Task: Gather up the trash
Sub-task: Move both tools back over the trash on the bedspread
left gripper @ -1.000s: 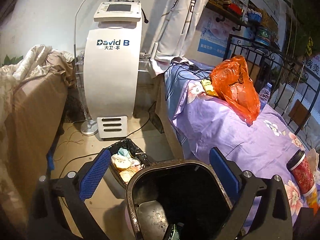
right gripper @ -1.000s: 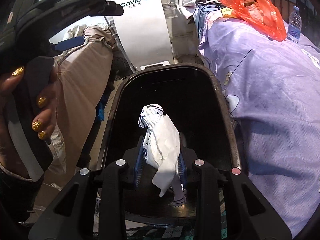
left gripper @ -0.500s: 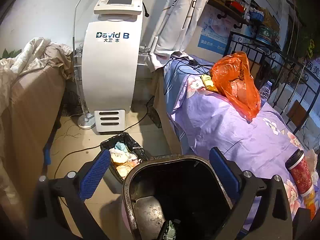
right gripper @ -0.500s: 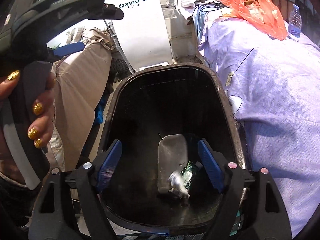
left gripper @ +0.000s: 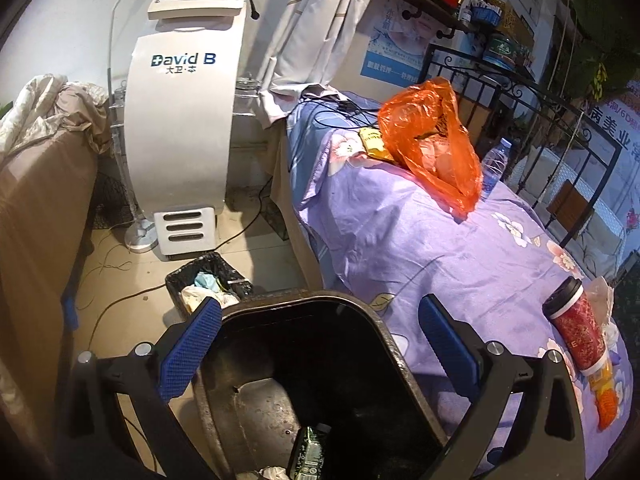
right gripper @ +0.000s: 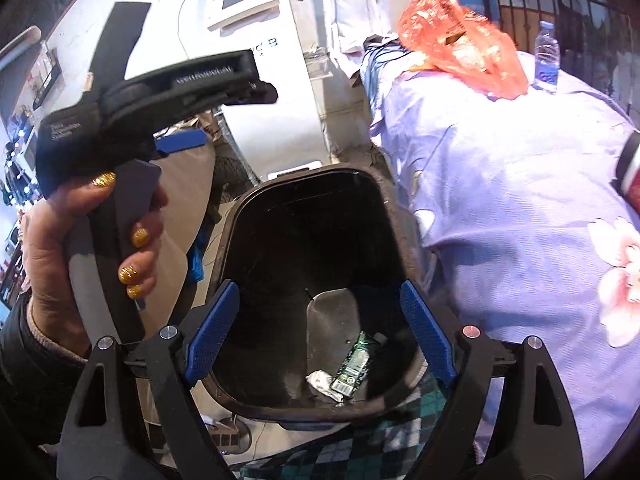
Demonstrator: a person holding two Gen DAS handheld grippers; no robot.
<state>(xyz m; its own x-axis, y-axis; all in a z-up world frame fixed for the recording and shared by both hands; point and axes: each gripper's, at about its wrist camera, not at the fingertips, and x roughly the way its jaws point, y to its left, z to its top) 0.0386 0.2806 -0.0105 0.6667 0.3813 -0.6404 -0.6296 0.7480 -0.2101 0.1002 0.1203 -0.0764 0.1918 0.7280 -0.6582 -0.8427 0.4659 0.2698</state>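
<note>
Over the black bin (right gripper: 316, 184) both my jaws gape empty; white wrapper (right gripper: 322, 380) and green carton (right gripper: 354, 362) lie inside, so I judge that drop done.

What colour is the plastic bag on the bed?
Orange; the plastic bag shows best in the left wrist view.

Carton (right gripper: 354, 364) in bin (right gripper: 240, 216) beside bed (right gripper: 500, 208)
</note>
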